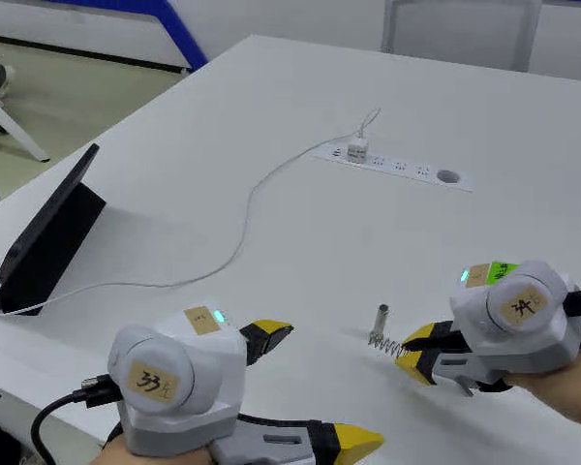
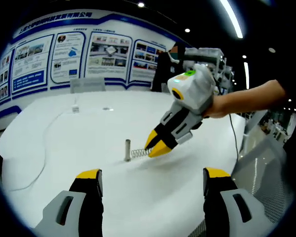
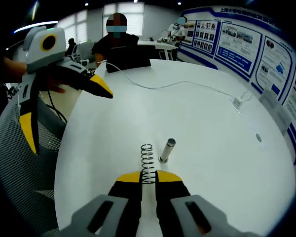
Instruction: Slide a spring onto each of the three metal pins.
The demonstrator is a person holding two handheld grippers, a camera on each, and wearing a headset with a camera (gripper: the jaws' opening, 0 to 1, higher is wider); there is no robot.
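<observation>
No spring is seated yet: the right hand-held gripper (image 3: 148,177) pinches a spring (image 3: 147,163) just beside the upright pin (image 3: 166,150), and the left hand-held gripper (image 2: 153,174) gapes empty.

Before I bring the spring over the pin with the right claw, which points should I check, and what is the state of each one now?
1. Grip on the spring: ok. The right claw is shut on its near end.
2. Pin standing upright on the table: ok.
3. Spring lined up above the pin's top: not ok. It lies nearly level, its free end low beside the pin.
4. Spring end touching the pin: cannot tell.
5. Left claw out of the way: ok. It is open, holds nothing and is apart from the pin.
6. Cable away from the work: ok.
</observation>
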